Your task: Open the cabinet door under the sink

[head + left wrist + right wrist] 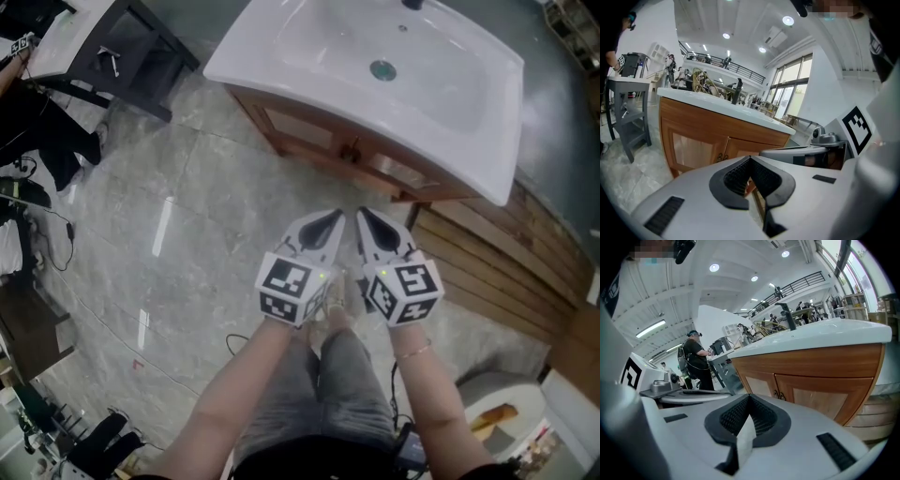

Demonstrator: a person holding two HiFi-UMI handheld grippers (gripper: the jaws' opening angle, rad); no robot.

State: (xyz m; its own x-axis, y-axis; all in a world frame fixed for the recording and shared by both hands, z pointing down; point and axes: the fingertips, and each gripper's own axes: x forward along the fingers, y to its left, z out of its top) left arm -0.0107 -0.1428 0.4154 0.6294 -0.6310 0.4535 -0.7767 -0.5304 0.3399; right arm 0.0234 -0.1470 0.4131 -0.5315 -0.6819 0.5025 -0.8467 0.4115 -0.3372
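The left hand-held gripper [327, 227] and right hand-held gripper [372, 227], jaws closed on nothing (short of the knobs [778, 394]), faced the doors [820, 401], apparently for a pull.

The head view looks steeply down from above onto the sink [403, 84], the cabinet [323, 141] under it and the left hand-held gripper [336, 217] and right hand-held gripper [364, 217], side by side. Each gripper view sits low, looking along its own jaws at the cabinet's front, the left toward its left end, the right toward its right. All three share the cabinet and the sink.
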